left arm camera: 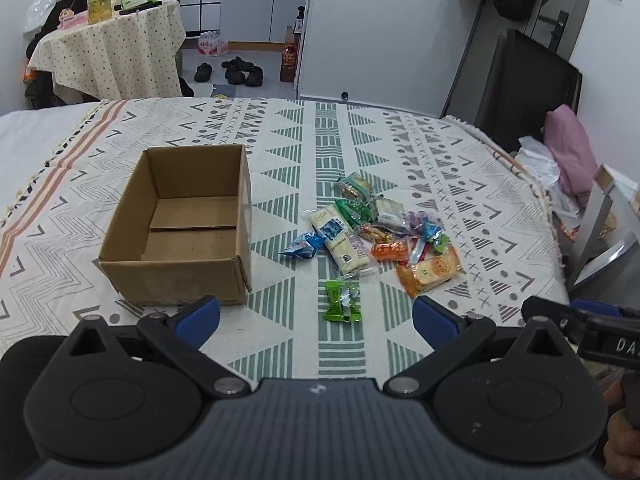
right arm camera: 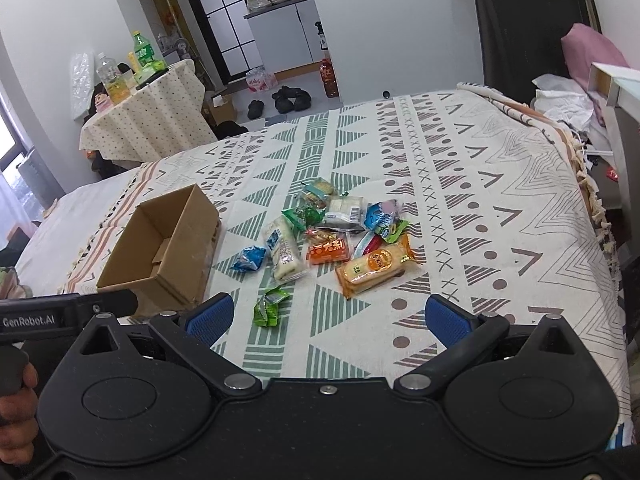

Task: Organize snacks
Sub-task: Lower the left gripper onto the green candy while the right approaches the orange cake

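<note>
While box (left arm camera: 188, 224) sits empty left of centre, snack pile (left arm camera: 376, 232) lies loose right of it on bed; left tool (left arm camera: 316, 316) and right tool (right arm camera: 326, 318) both spread wide, nothing held, probably ahead of first pick.

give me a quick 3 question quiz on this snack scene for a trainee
1. True or false: the box already holds snacks.
2. Which snack lies nearest the left hand-held gripper? A) green candy B) orange cracker pack C) blue candy
3. Fill in: both the left and right hand-held gripper are ____, holding nothing.

Key: 1 false, the box shows only bare cardboard inside. 2 A. 3 open.
</note>
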A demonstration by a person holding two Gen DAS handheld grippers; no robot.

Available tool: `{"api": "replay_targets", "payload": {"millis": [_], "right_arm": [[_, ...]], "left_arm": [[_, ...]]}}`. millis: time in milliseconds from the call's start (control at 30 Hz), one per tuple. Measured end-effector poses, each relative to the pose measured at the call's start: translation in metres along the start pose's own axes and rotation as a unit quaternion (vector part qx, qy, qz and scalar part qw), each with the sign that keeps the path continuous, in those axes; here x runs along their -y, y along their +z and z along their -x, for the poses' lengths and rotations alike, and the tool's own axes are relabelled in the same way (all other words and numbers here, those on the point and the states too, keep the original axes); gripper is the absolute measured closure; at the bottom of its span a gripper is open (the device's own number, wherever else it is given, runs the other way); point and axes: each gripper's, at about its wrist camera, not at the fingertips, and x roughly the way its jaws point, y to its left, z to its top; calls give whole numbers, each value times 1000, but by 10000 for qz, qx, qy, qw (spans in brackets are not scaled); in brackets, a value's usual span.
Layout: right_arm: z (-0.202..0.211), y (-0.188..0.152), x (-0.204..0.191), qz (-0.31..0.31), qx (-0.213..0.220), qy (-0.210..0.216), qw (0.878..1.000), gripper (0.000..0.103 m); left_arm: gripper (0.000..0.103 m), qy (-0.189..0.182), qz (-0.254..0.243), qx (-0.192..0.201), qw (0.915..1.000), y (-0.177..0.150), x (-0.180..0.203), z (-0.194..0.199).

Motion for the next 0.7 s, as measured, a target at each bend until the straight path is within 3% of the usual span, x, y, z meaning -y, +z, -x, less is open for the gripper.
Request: {"api": "replay_targets", "payload": {"millis": [300,700], "right_arm": [[-26,-3,23,-277,-138,135,9994,0],[-61,3,42,-710,-363,435,9959,1]], "left_arm": [[2,240,-106,-195,9995,1,12,-32],[7,84,46,-476,9988,0,25,-81]]}}
